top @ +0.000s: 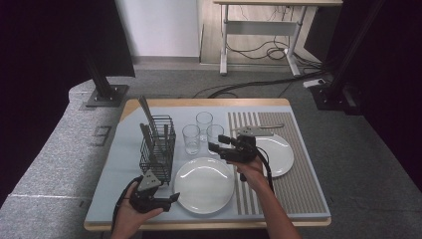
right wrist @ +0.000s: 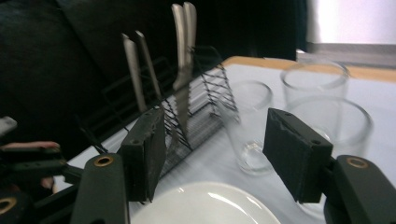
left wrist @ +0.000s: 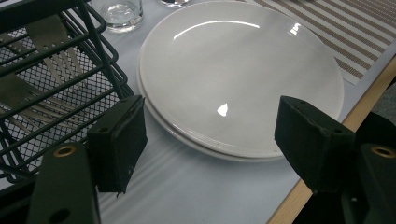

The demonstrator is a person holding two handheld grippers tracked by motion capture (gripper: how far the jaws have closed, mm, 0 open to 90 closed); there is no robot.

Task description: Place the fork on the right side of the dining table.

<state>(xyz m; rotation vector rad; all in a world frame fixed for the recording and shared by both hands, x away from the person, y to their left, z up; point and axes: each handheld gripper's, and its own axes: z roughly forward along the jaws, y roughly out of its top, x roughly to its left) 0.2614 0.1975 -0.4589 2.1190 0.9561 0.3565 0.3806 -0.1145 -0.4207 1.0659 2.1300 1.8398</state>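
Table-setting scene on a counter (top: 107, 199). The right tongs (top: 219, 143) hover above the counter, aimed at the three drinking glasses (top: 191, 139) that stand close together between the wire cutlery basket (top: 158, 147) and the striped mat (top: 298, 189), just behind the front plates (top: 204, 185). The glasses are judged light, rigid, smooth-walled and breakable; a hold across the wall below the rim, with modest pressure, looks safest, since neighbouring glasses leave little room. The right tongs stand well apart and released, touching nothing; in the right gripper view the nearest glass (right wrist: 247, 126) shows between the pads (right wrist: 299, 158) but farther off. The left tongs (left wrist: 210, 140) rest low beside the basket, wide apart and empty, framing the stacked plates' rim. A second plate (top: 278, 154) lies on the mat.
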